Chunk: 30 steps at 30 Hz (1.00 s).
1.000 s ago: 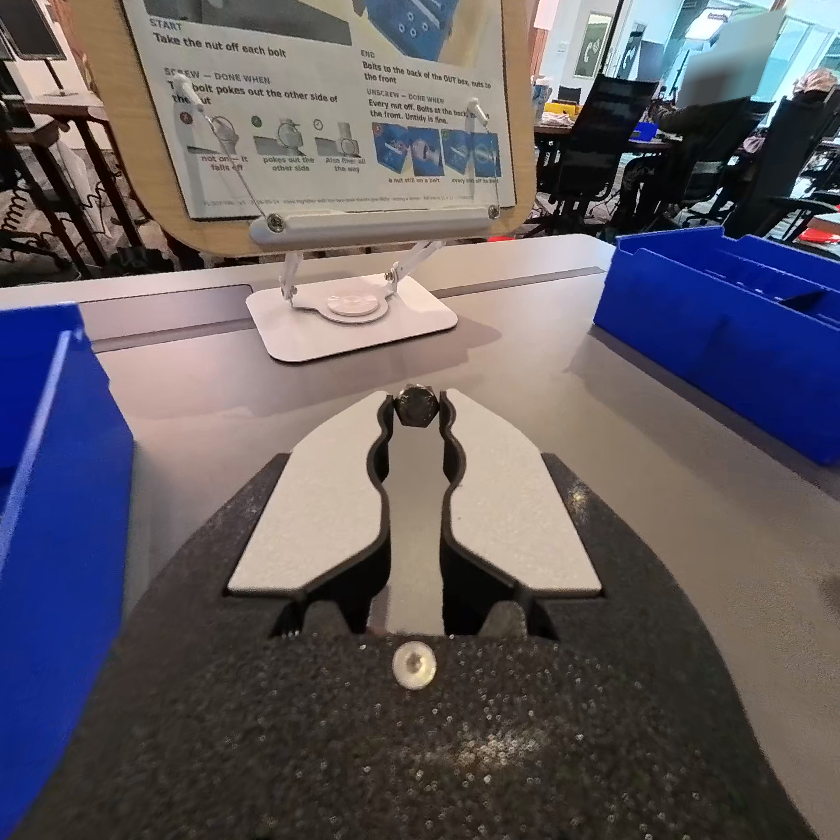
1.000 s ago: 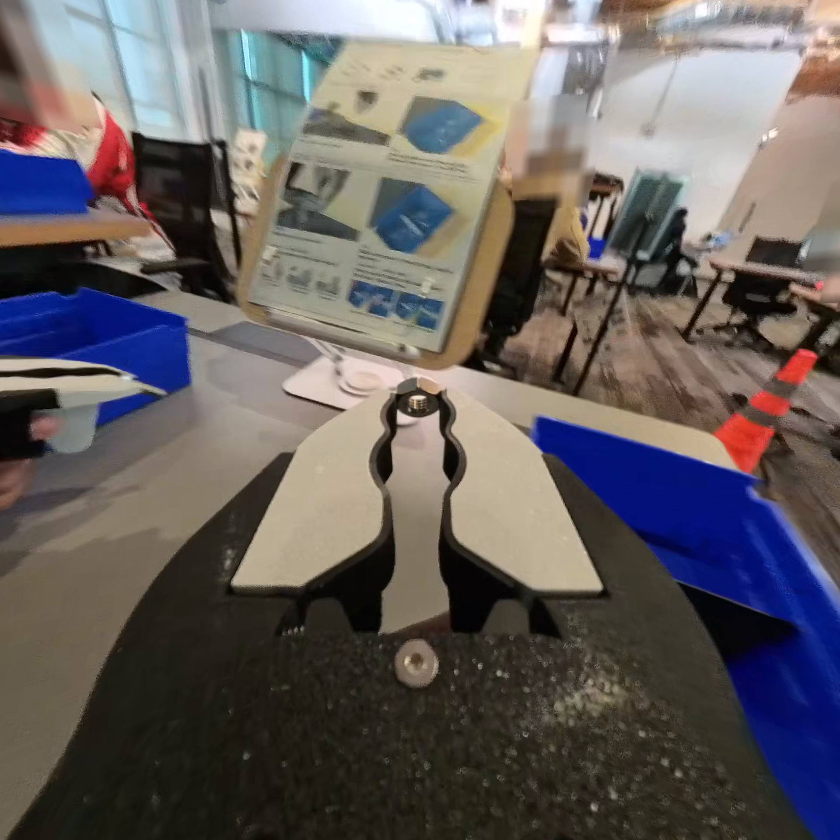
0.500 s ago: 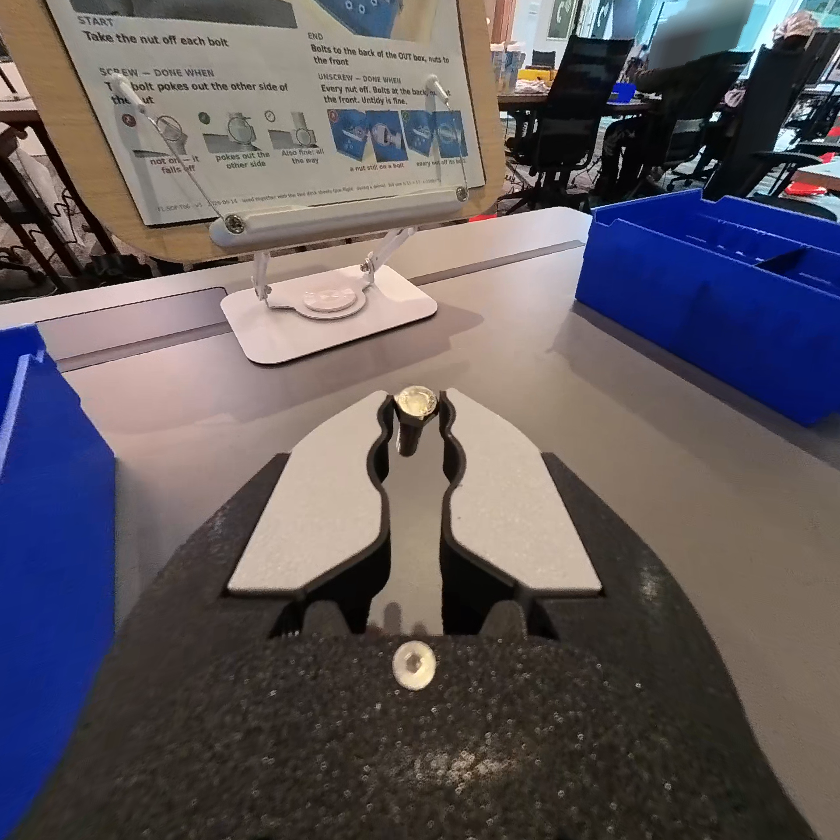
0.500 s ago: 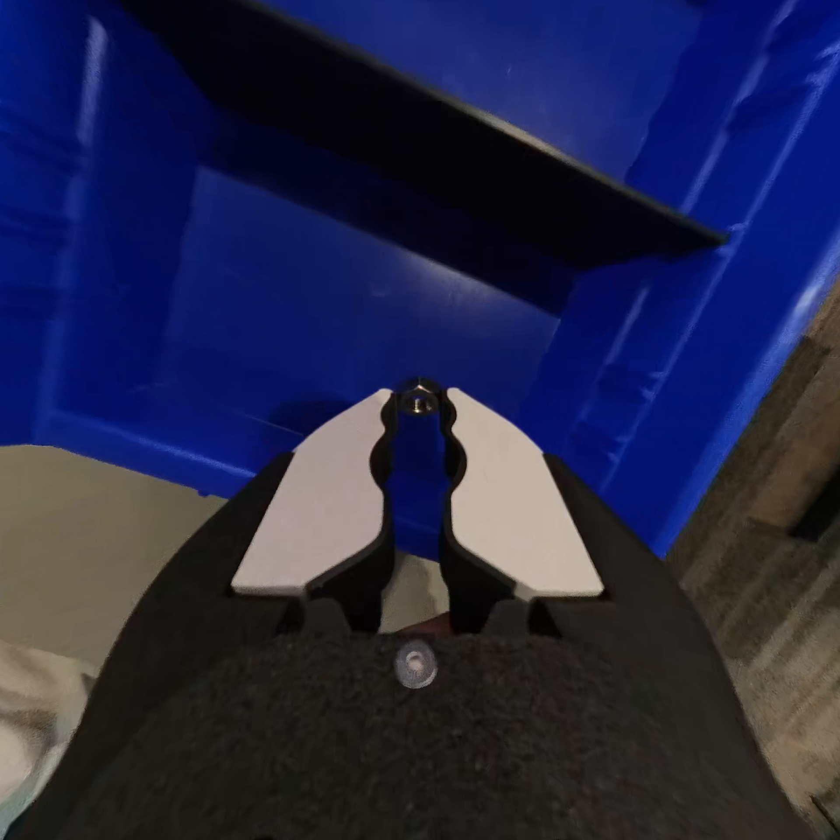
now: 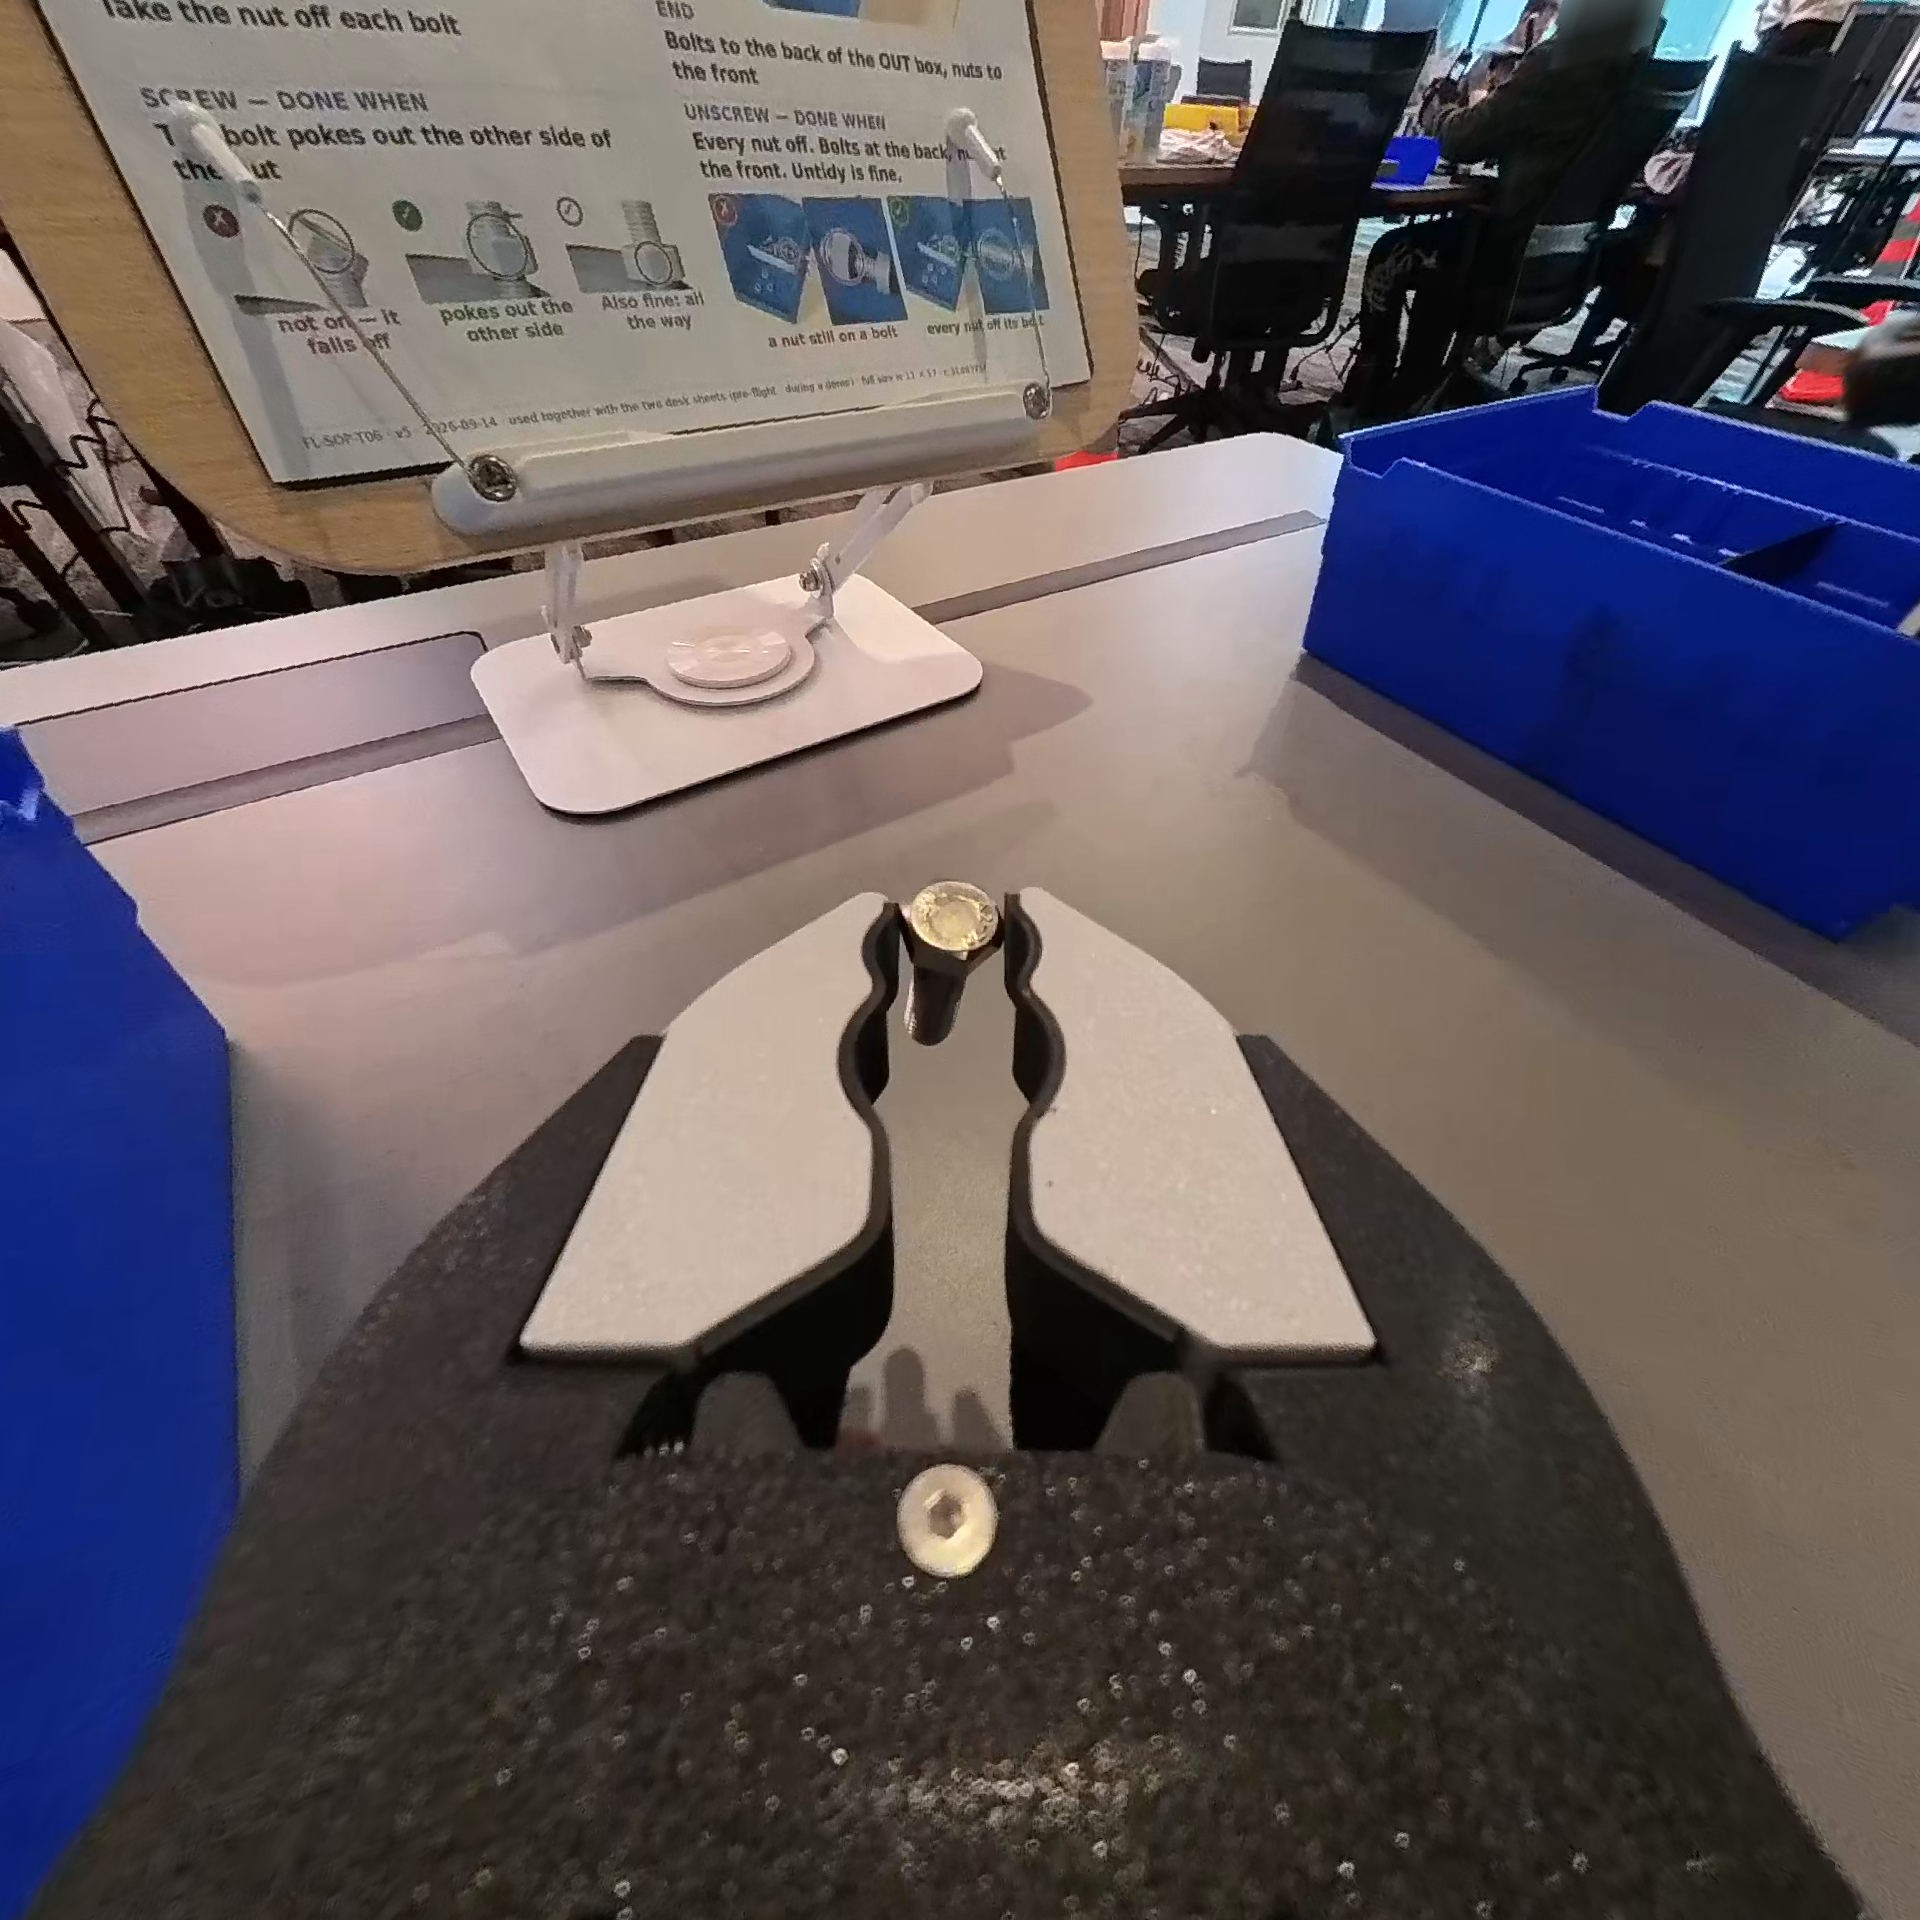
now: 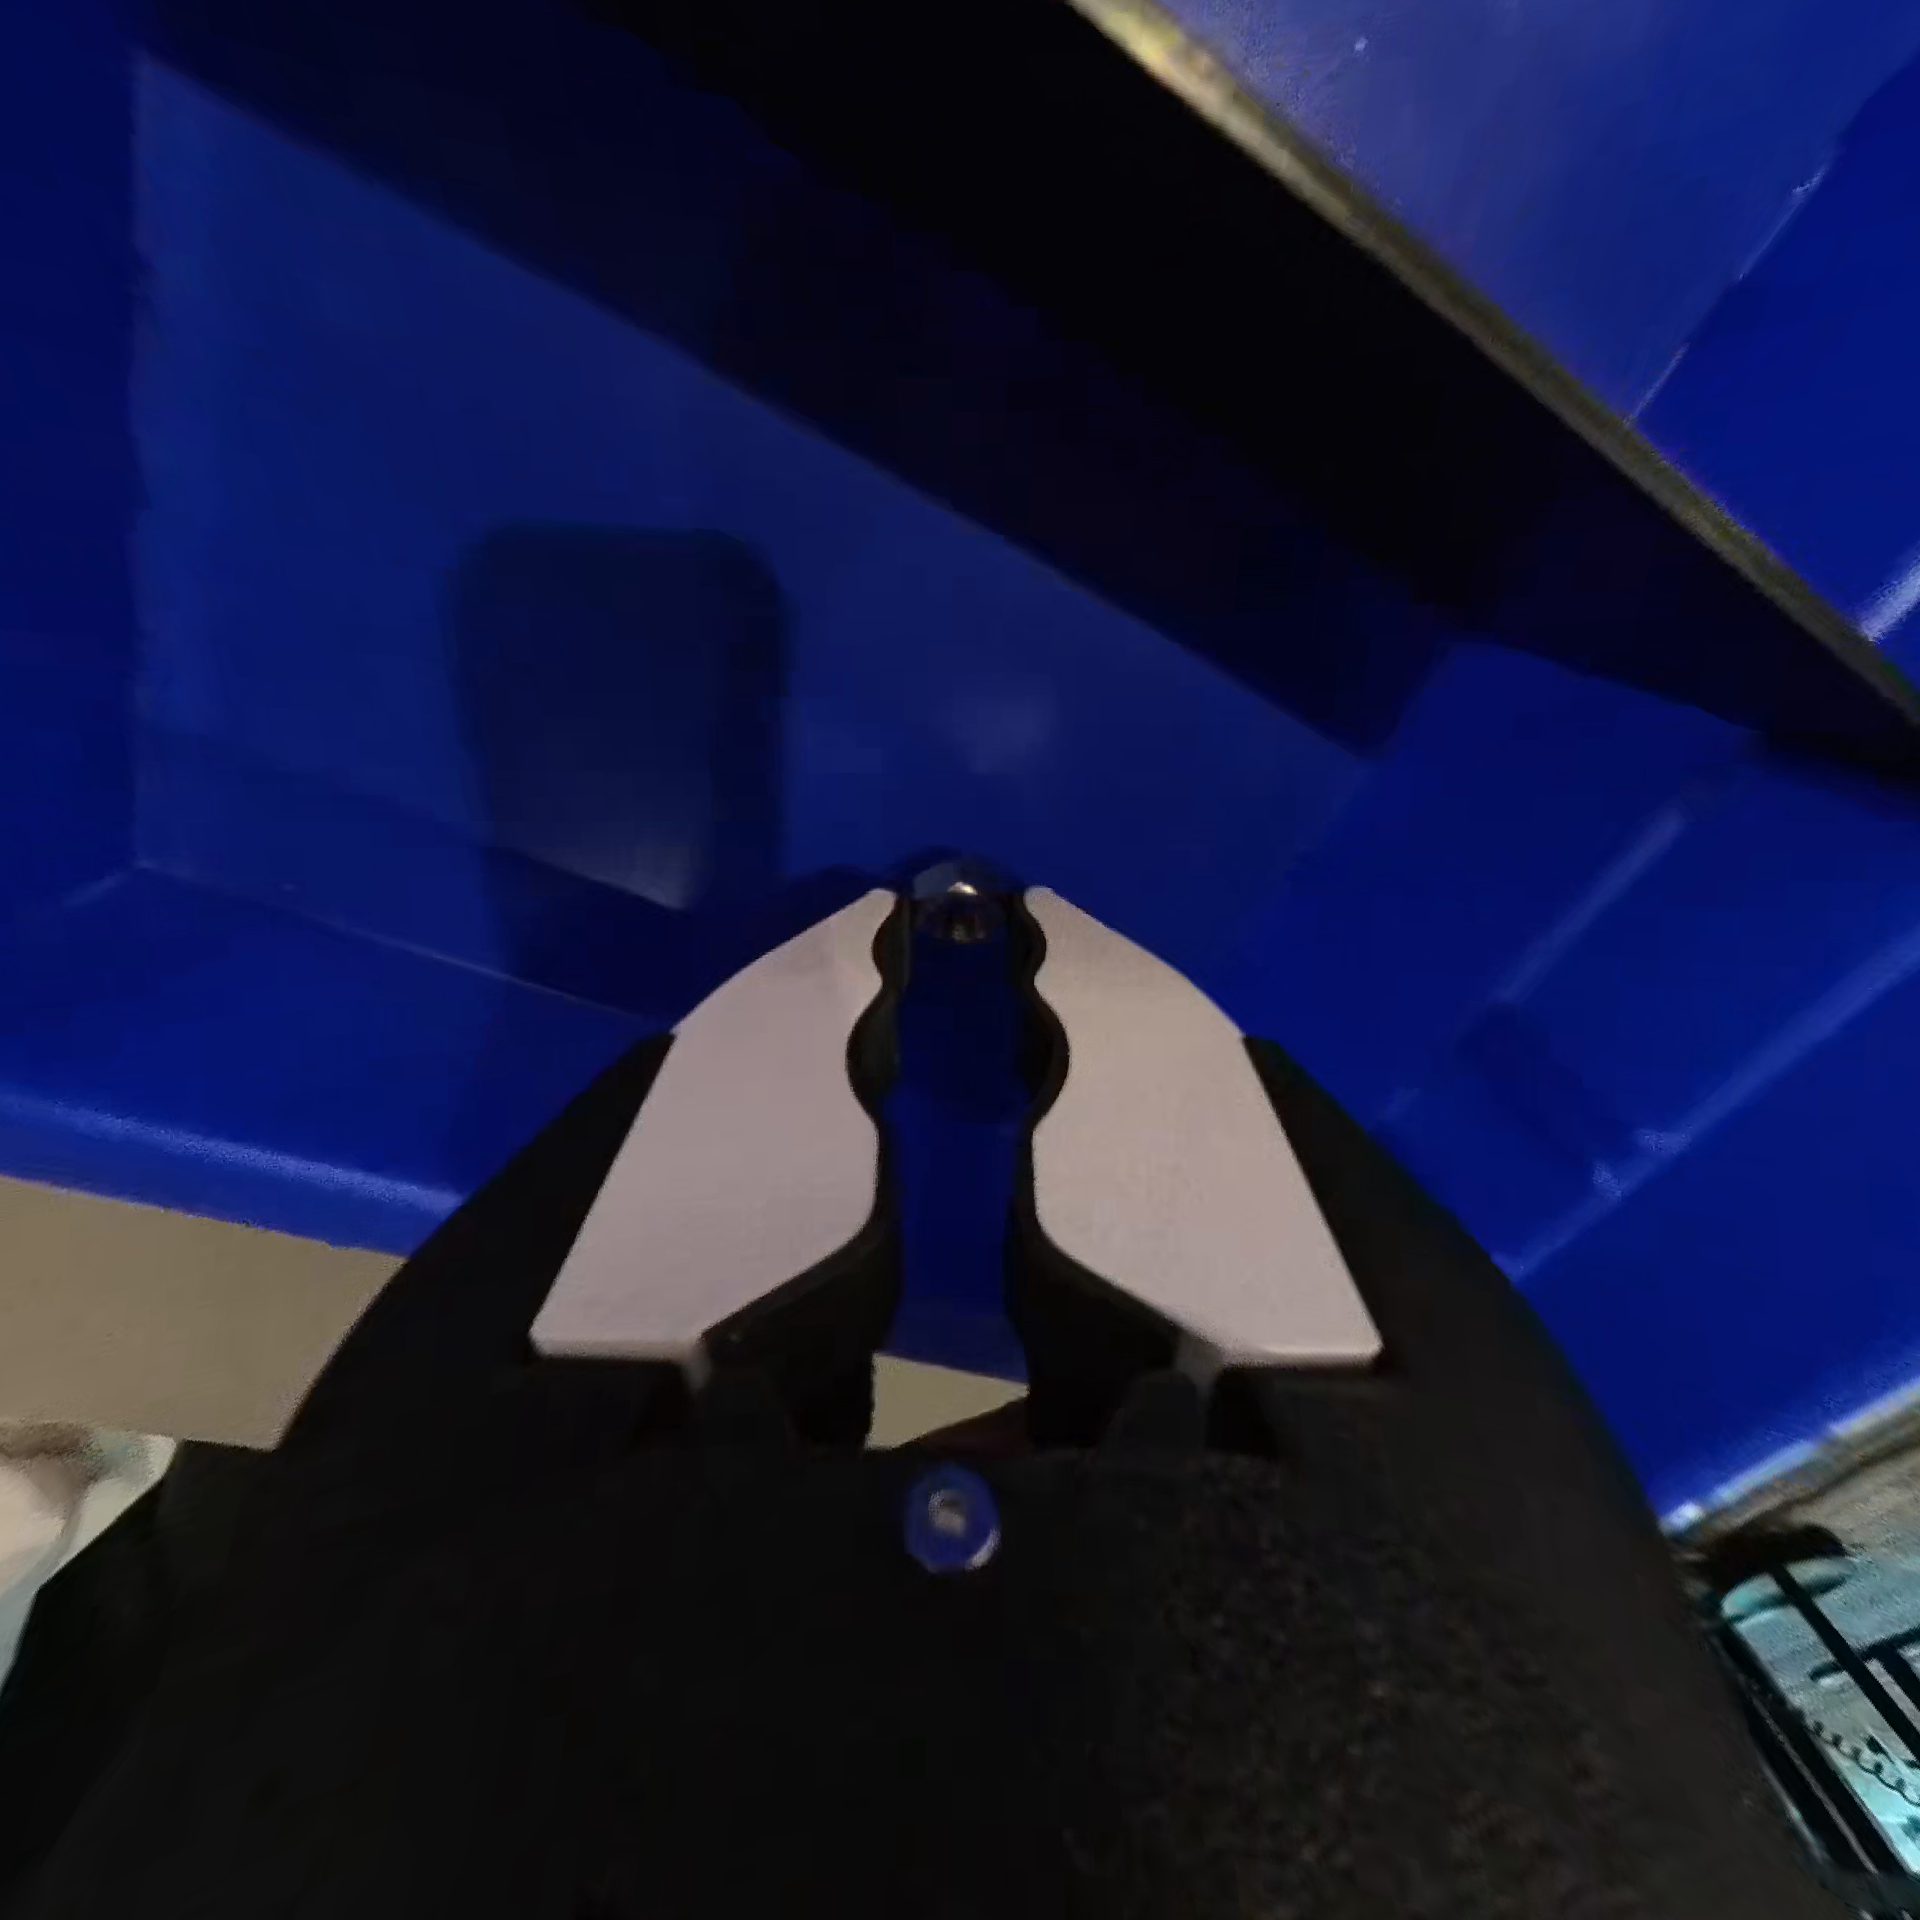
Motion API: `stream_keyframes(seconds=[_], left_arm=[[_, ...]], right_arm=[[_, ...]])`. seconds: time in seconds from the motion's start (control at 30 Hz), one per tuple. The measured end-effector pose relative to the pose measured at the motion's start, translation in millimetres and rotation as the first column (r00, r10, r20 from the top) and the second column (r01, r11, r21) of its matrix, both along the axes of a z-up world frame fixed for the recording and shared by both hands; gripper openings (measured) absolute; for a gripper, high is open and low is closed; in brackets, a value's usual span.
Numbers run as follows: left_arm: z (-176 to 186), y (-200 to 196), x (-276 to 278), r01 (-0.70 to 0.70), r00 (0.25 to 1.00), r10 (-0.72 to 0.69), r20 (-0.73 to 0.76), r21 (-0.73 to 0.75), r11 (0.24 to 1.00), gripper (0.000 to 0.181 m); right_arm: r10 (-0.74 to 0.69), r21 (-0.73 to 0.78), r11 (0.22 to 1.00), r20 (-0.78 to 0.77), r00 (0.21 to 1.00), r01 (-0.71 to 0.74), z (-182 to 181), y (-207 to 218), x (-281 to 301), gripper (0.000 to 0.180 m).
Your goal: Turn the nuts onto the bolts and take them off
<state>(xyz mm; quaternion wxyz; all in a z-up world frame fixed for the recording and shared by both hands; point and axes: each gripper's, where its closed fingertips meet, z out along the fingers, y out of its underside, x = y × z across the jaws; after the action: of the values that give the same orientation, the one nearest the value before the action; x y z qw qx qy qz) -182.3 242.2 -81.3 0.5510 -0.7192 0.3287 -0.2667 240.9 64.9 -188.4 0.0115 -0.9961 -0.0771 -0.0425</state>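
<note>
The grey desk [image 5: 1195, 935] fills the left wrist view, wide and matte. On its right side sits a blue bin [image 5: 1621, 665] with a dark divider inside it, and a second blue bin [image 5: 94, 1195] crowds the left edge of the same view. At the back of the desk stands a white stand [image 5: 727, 696] propping up a wooden board [image 5: 62, 260] with a printed instruction sheet [image 5: 623, 229] clipped to it. Beyond the desk, black office chairs [image 5: 1299, 208] and a seated person show in the background.

Over in the right wrist view, the blue bin's inside [image 6: 623, 520] is all there is to see, with a dark divider [image 6: 1507, 343] running diagonally across the top right. A strip of the desk shows at the lower left.

Now the left hand-held gripper [image 5: 951, 925]: clenched on 1 bolt [image 5: 940, 956], pinched by its hex head at the very tips, the threaded shank pointing down and back toward the camera, above the desk and between the 2 bins.

The right hand-held gripper [image 6: 956, 902] is down inside the bin's near compartment, its tips closed on 1 small nut [image 6: 954, 914], dim and blurred in the shade. Whether the nut touches the bin floor cannot be told.
</note>
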Motion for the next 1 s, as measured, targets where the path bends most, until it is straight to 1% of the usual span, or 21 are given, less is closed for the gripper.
stream_keyframes(seconds=[0.03,0.13,0.33,0.4,0.43,0.47,0.5,0.53,0.57,0.6,0.63,0.67,0.7,0.73,0.77,0.83,0.87,0.93,0.97,1.0], left_arm=[[0,0,0,0.000,1.000,0.000,-0.002,0.003,1.000,0.018],[1,0,-1,-0.004,1.000,0.004,-0.006,0.014,1.000,0.018],[2,0,-1,-0.001,1.000,0.001,-0.003,0.013,1.000,0.019],[3,0,-1,0.000,1.000,0.000,0.000,0.016,1.000,0.018],[3,0,-1,0.000,1.000,0.000,0.000,0.016,1.000,0.018],[3,0,-2,0.000,1.000,0.000,0.001,0.015,1.000,0.018],[3,0,-2,0.000,1.000,0.000,0.003,0.014,1.000,0.018],[3,1,-2,-0.001,1.000,0.001,0.004,0.011,1.000,0.019],[3,1,-2,-0.003,1.000,0.003,0.006,0.008,1.000,0.019],[3,2,-3,-0.005,1.000,0.005,0.009,0.005,1.000,0.019],[3,2,-3,-0.008,1.000,0.008,0.010,0.003,1.000,0.018],[2,3,-4,-0.014,1.000,0.014,0.008,0.004,1.000,0.019],[1,5,-5,-0.021,1.000,0.021,0.003,0.005,1.000,0.019],[0,6,-6,-0.027,1.000,0.027,0.000,0.005,1.000,0.019],[0,6,-6,-0.028,1.000,0.028,0.001,0.003,1.000,0.019],[0,7,-6,-0.027,1.000,0.027,0.004,-0.002,1.000,0.019],[0,7,-6,-0.027,1.000,0.027,0.002,-0.004,1.000,0.019],[-1,8,-7,-0.030,1.000,0.030,0.001,-0.002,1.000,0.019],[-1,8,-7,-0.029,1.000,0.029,-0.001,-0.004,1.000,0.019],[-1,8,-7,-0.027,1.000,0.027,0.000,-0.008,1.000,0.019]], right_arm=[[-0.001,-0.013,1.000,-0.014,1.000,0.001,-3,1,0,0.018],[-0.003,-0.023,1.000,-0.028,1.000,0.003,-5,4,2,0.018],[0.016,-0.002,1.000,-0.041,0.999,-0.016,-3,5,-1,0.028],[0.024,0.077,0.997,-0.013,1.000,-0.023,16,11,-3,0.031],[0.028,0.157,0.987,0.010,1.000,-0.029,33,18,-6,0.033],[0.034,0.268,0.962,0.045,0.998,-0.045,55,27,-13,0.034],[0.055,0.403,0.911,0.082,0.995,-0.084,82,38,-26,0.036],[0.088,0.561,0.816,0.115,0.989,-0.138,113,51,-47,0.036],[0.112,0.728,0.665,0.121,0.986,-0.165,146,62,-77,0.036],[0.160,0.863,0.483,0.077,0.984,-0.146,177,67,-116,0.036],[0.236,0.944,0.318,0.007,0.972,-0.084,199,65,-158,0.036],[0.290,0.980,0.197,-0.071,0.954,0.013,211,60,-193,0.039],[0.334,0.985,0.125,-0.158,0.929,0.122,213,57,-223,0.038],[0.368,0.976,0.091,-0.218,0.904,0.199,204,57,-249,0.040],[0.366,0.965,0.087,-0.262,0.893,0.247,188,60,-268,0.043],[0.376,0.954,0.137,-0.300,0.877,0.268,148,73,-301,0.048],[0.361,0.951,0.153,-0.306,0.881,0.268,132,79,-308,0.051],[0.370,0.949,0.161,-0.313,0.875,0.272,114,87,-317,0.048],[0.389,0.948,0.183,-0.314,0.866,0.262,106,90,-321,0.048],[0.397,0.949,0.211,-0.304,0.866,0.236,99,91,-323,0.052]])
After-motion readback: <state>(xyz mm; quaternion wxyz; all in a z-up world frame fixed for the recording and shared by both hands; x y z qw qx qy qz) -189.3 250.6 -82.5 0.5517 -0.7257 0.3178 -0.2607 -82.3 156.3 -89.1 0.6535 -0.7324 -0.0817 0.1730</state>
